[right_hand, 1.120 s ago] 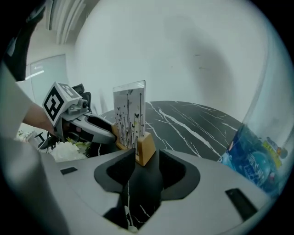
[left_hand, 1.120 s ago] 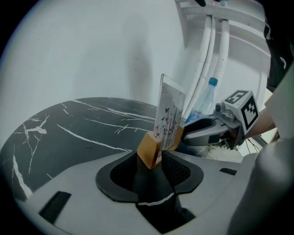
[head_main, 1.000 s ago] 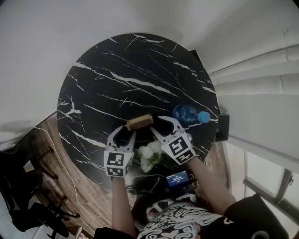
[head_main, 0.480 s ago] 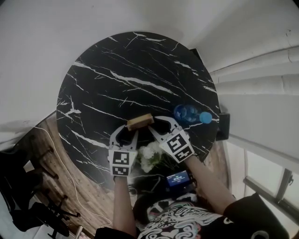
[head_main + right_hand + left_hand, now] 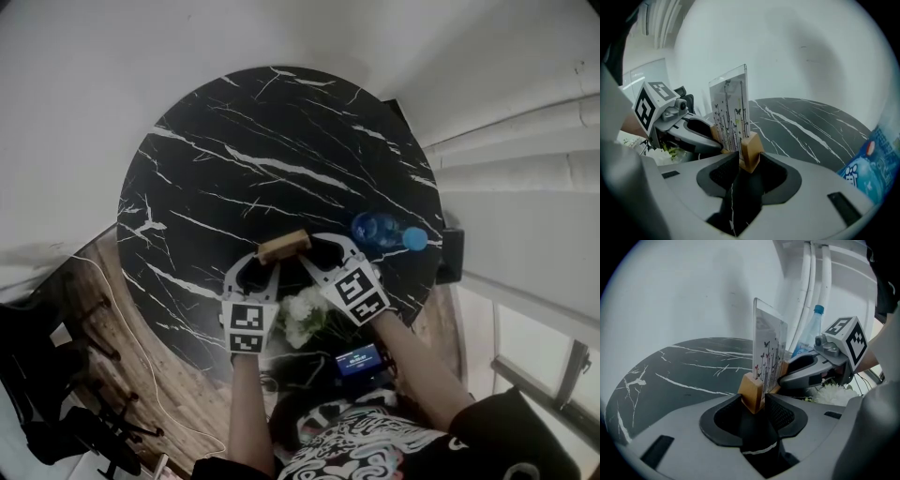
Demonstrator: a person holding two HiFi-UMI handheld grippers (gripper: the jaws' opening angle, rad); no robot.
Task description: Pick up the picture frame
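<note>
Clamps one end of the picture frame (image 5: 282, 246) in the left tool (image 5: 754, 401). Pinches the other end in the right tool (image 5: 743, 161) (jaws just closing in), held upright over the marble worktop (image 5: 262, 150).

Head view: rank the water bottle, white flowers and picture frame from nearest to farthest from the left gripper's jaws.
1. picture frame, its wooden base between the left gripper's jaws.
2. white flowers, just right of that gripper.
3. water bottle, farther right.

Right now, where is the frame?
Head view: the frame stands on the table's near half, left of the bottle, just beyond the flowers.
</note>
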